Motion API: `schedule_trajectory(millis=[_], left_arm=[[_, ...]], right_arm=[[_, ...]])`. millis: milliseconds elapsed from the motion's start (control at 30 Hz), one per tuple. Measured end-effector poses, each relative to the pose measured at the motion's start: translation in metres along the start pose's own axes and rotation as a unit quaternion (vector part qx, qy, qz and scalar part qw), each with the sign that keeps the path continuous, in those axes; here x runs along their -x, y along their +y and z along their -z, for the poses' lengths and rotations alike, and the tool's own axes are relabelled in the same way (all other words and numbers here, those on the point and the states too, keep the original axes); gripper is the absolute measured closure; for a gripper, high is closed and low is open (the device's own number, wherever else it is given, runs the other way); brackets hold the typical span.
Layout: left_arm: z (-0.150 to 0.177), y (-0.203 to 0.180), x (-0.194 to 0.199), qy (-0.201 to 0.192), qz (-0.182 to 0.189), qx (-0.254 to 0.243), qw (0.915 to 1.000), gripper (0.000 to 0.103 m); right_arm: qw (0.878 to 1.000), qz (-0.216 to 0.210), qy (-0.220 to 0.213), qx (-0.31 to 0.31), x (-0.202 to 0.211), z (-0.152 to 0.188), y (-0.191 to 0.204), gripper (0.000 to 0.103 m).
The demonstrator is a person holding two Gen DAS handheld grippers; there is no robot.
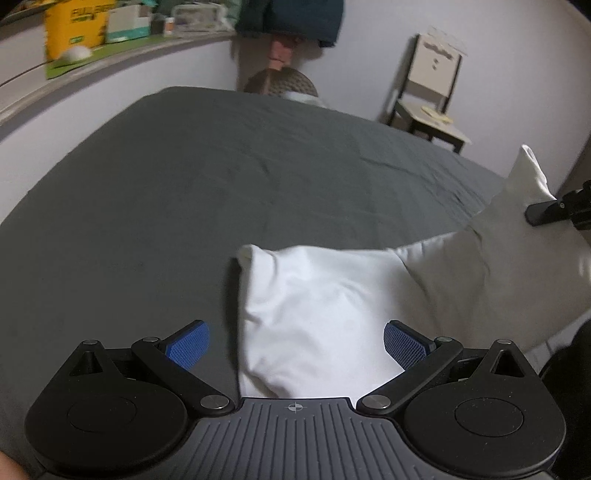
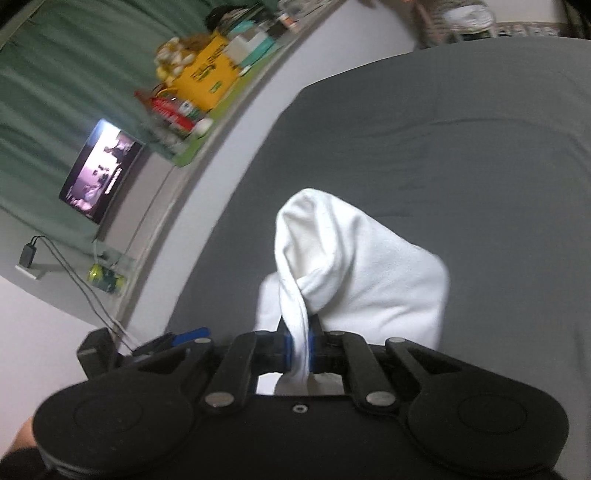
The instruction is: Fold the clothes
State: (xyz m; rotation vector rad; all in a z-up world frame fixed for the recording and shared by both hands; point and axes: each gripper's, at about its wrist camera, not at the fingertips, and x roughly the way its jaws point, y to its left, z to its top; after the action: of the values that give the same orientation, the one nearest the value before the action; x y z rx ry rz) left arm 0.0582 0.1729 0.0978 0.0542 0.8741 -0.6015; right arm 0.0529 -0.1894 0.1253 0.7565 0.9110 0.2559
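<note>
A white garment (image 1: 325, 310) lies on the dark grey bed sheet (image 1: 207, 184), with one end drawn up toward the right. My left gripper (image 1: 297, 345) hovers just above its near part, blue pads wide apart, nothing pinched. In the right wrist view my right gripper (image 2: 301, 349) is shut on a bunched fold of the white garment (image 2: 354, 266), which hangs lifted above the grey bed sheet (image 2: 461, 147). The right gripper's black body (image 1: 561, 210) shows at the right edge of the left wrist view, against the raised cloth.
A shelf (image 1: 110, 51) with a yellow box (image 1: 74, 26) runs along the left wall. A chair (image 1: 432, 92) stands in the far corner and a person's legs (image 1: 280, 51) stand past the bed. A lit screen (image 2: 99, 170) hangs by the green curtain.
</note>
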Motion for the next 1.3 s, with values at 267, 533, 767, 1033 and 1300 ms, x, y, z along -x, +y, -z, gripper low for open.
schedule_trajectory(millis=[267, 533, 767, 1033, 1300], left_arm=[[0.009, 0.035, 0.006, -0.018, -0.012, 0.082, 0.9964, 0.000], [0.019, 0.051, 0.001, -0.029, -0.003, 0.107, 0.9939, 0.000], [0.021, 0.065, -0.010, -0.035, 0.003, 0.165, 0.9857, 0.000], [0.021, 0.074, -0.028, -0.038, 0.001, 0.237, 0.9706, 0.000], [0.024, 0.074, -0.036, -0.049, 0.012, 0.234, 0.9710, 0.000]], right_arm=[[0.999, 0.016, 0.046, 0.016, -0.115, 0.002, 0.043, 0.095], [0.996, 0.048, 0.082, 0.004, -0.203, 0.025, 0.034, 0.085], [0.996, -0.038, 0.034, 0.079, -0.140, 0.039, 0.039, 0.066], [0.956, 0.036, 0.043, 0.288, -0.144, 0.116, 0.056, 0.063], [0.918, 0.046, 0.004, 0.393, -0.157, 0.149, 0.077, 0.046]])
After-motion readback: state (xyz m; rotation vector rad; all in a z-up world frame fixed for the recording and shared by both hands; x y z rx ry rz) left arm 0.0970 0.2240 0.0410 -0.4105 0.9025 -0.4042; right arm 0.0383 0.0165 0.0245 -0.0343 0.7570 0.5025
